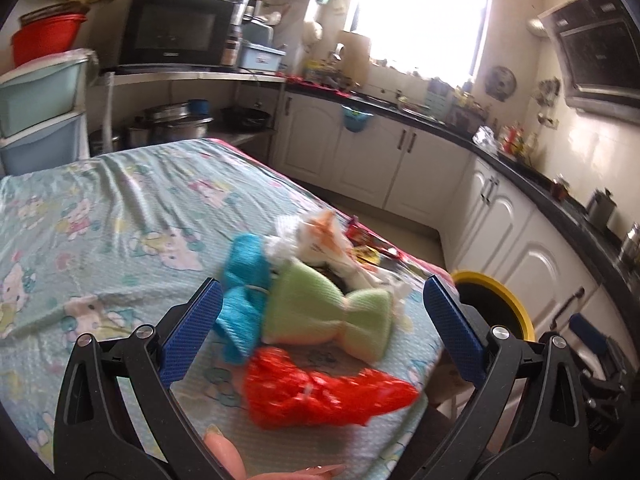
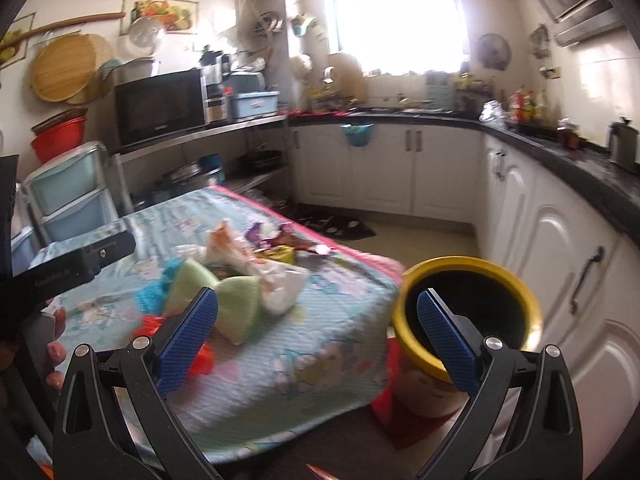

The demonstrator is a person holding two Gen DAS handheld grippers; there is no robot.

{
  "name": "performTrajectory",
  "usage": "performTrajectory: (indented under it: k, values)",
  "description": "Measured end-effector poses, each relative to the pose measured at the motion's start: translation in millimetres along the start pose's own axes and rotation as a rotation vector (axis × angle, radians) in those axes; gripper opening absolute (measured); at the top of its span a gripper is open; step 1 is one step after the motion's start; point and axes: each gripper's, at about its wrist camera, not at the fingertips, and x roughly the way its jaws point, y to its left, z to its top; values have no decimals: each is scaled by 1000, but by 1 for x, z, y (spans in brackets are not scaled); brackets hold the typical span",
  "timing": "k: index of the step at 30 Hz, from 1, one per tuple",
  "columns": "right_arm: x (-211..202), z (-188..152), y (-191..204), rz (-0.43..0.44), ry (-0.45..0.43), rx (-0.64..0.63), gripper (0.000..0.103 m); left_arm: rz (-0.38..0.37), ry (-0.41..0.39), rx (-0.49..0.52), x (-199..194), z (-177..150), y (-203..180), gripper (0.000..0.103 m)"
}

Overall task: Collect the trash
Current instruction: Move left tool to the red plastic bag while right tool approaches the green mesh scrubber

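Trash pile lies on the covered table, near the corner beside the yellow-rimmed bin; left gripper and right gripper are both wide and empty, so picking seems not begun; next, 1 gripper should probably close on the red bag.

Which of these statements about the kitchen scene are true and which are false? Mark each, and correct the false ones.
1. Both tools are open and hold nothing. True: left tool, right tool.
2. The bin has a blue rim. False: its rim is yellow.
3. The bin stands beside the table, off its corner. True.
4. The red item lies farthest from the left tool. False: it lies nearest.
5. The green item is already in the bin. False: it lies on the table.
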Motion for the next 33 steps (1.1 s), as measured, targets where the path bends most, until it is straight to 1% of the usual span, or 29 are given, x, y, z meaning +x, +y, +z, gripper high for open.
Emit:
performTrajectory:
  k: [6,10,15,19,21,23,25,27,28,29,33]
  values:
    - [25,8,21,95,48,-16,97,34,-6,-58,-2,7,32,92]
    - [43,11,29,140,87,-2,97,48,13,-89,0,6,53,92]
    - [70,9,36,181,138,-1,97,34,74,-109,10,-2,68,92]
    - [91,6,40,204,188,9,97,14,156,-119,25,-18,75,92]
    - [105,2,41,214,231,19,95,-4,198,-127,34,-27,78,92]
    - [118,-3,41,235,282,46,87,-39,234,-132,41,-36,81,92]
    - [128,-7,40,244,321,66,83,-59,261,-123,47,-44,82,92]
    - [141,-13,40,259,368,90,79,-72,287,-134,52,-50,83,92]
    - [148,-17,39,269,393,106,77,-96,308,-149,56,-54,86,92]
    - [153,-20,37,281,416,129,74,-110,317,-160,58,-55,87,92]
    - [170,-28,31,317,478,192,68,-163,346,-193,63,-61,88,92]
